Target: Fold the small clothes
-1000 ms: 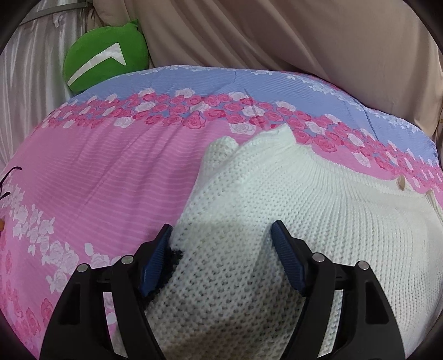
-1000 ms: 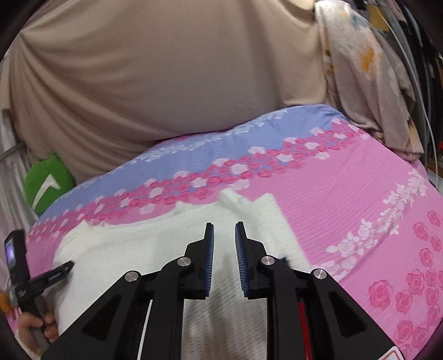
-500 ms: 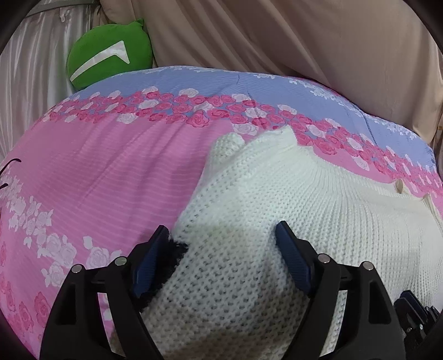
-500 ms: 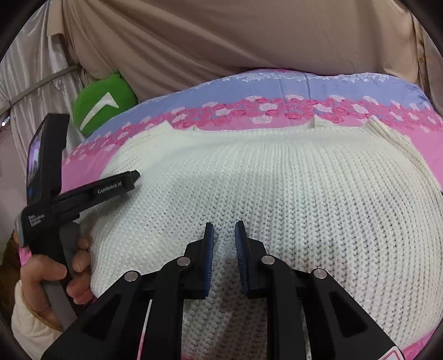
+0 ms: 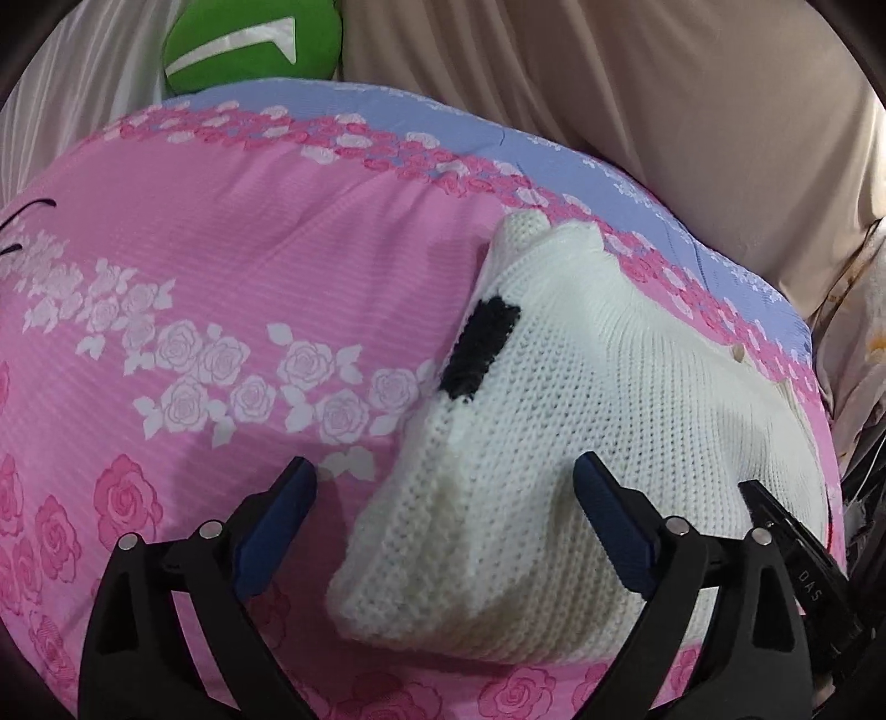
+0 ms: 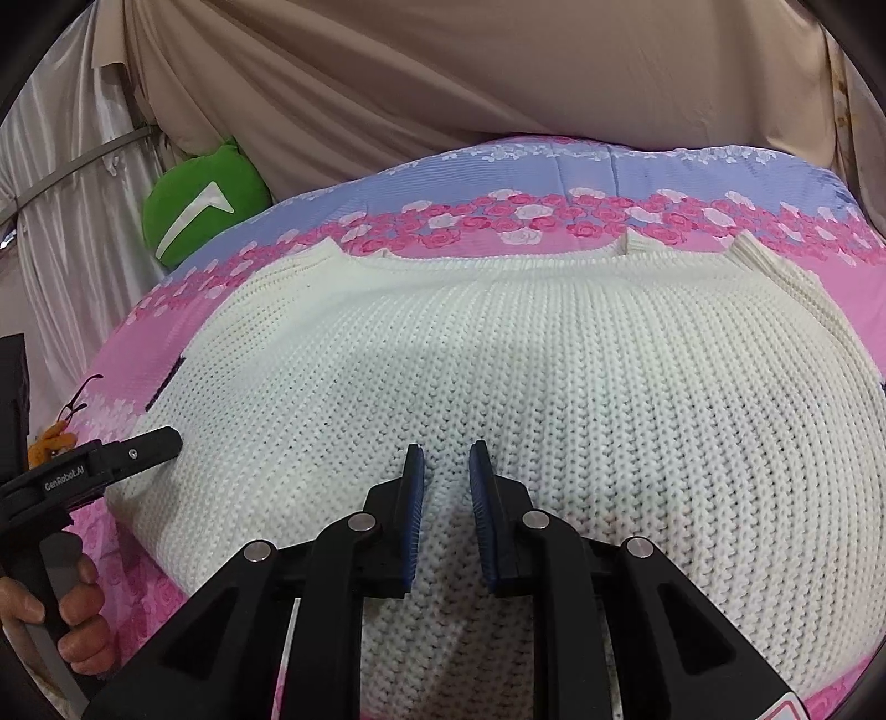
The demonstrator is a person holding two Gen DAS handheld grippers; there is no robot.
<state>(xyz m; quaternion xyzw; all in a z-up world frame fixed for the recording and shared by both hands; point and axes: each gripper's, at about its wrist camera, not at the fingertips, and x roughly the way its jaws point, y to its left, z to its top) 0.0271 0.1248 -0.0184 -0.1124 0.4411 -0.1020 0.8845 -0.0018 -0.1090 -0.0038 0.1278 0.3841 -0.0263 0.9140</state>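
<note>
A white knitted sweater (image 5: 581, 387) lies spread flat on the pink flowered bed cover (image 5: 221, 249), with a black patch (image 5: 482, 346) at its left edge. My left gripper (image 5: 443, 462) hovers over the near left corner. Its jaws are opening wide and the corner lies between them untouched. In the right wrist view the sweater (image 6: 498, 343) fills the middle. My right gripper (image 6: 447, 447) is low over its near centre, jaws a narrow gap apart, pinching nothing. A finger of the left gripper (image 6: 149, 443) shows at the sweater's left edge, held by a hand (image 6: 72, 626).
A green cushion (image 5: 249, 44) sits at the bed's far left corner, also visible as the green cushion (image 6: 199, 199). Beige cloth (image 5: 609, 83) hangs behind the bed. A small orange thing (image 6: 52, 443) and a thin black wire shape (image 6: 80, 393) lie left of the sweater.
The left gripper slid left to the sweater's edge and its jaws widened, uncovering the black patch. The right gripper swung down over the sweater's middle, then held still.
</note>
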